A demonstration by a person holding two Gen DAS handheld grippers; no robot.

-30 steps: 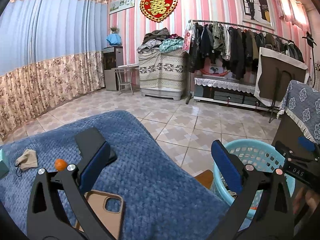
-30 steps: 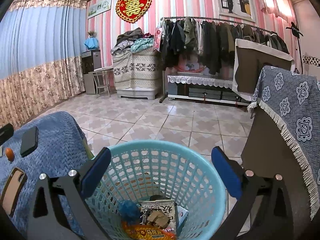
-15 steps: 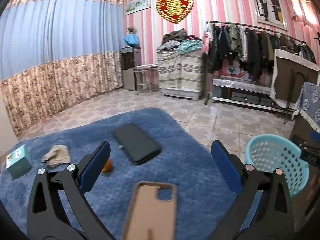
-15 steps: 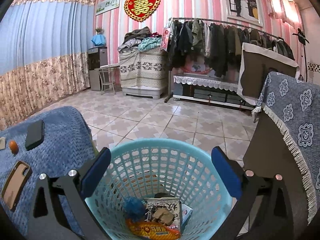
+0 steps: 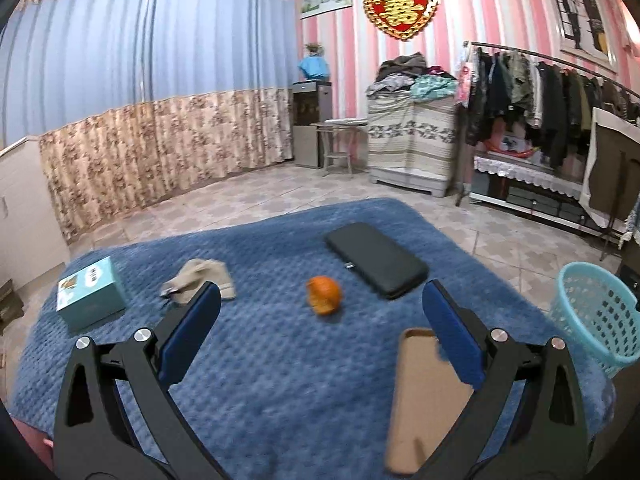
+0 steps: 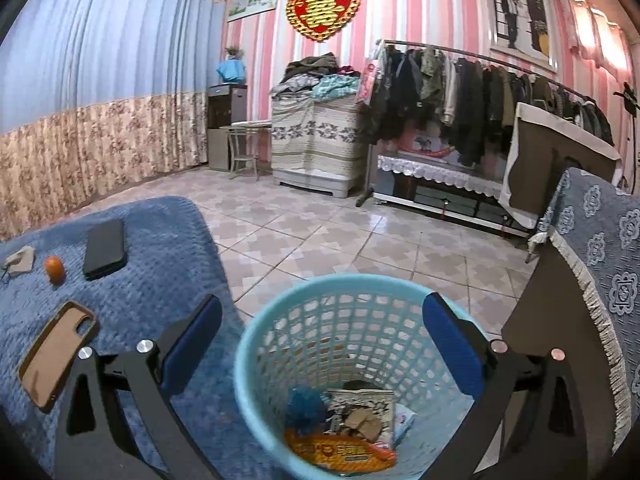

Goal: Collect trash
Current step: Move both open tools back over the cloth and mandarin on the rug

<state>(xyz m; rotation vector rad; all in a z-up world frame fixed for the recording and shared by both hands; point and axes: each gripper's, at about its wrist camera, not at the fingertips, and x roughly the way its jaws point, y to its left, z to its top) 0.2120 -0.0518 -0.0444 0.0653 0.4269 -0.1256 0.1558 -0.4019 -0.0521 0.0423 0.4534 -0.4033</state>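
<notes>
My left gripper (image 5: 320, 332) is open and empty above the blue blanket (image 5: 260, 380). An orange peel (image 5: 324, 295) lies just beyond it, between the fingers. A crumpled beige mask (image 5: 200, 280) lies to the left. My right gripper (image 6: 322, 340) is open and empty over the light blue basket (image 6: 256, 344), which holds wrappers and paper scraps (image 6: 352, 432). The peel (image 6: 54, 269) and mask (image 6: 20, 260) also show at the far left of the right wrist view. The basket (image 5: 592, 312) stands at the right in the left wrist view.
On the blanket lie a black phone (image 5: 376, 258), a brown phone case (image 5: 424, 404) and a teal box (image 5: 90, 294). A cabinet with a blue patterned cloth (image 6: 600, 260) stands right of the basket. Tiled floor, a clothes rack (image 6: 480, 92) and curtains lie beyond.
My left gripper has swung left, from the basket side to over the blanket, bringing the peel, mask and box into view. My right gripper has stayed over the basket, shifting slightly.
</notes>
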